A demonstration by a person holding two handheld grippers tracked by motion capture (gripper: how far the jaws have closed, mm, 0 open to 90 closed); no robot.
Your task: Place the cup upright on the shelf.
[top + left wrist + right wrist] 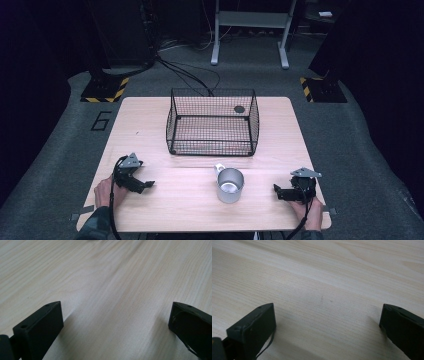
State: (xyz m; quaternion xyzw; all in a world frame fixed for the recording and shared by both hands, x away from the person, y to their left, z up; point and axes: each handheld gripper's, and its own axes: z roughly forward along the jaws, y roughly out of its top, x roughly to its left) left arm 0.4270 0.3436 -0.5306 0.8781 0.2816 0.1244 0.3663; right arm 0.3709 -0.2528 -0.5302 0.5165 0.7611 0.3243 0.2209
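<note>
Bare tabletop surrounds basket, cup, both wide-open claws.

A light wooden table is carrying two items. A black wire basket is sitting at the far centre, and a metal cup is standing near it, apart.

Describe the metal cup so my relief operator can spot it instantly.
On the wooden table, look nearer the person than the black wire basket. The metal cup stands upright between the two grippers, the one shiny silver thing there, handle toward the basket.
</note>
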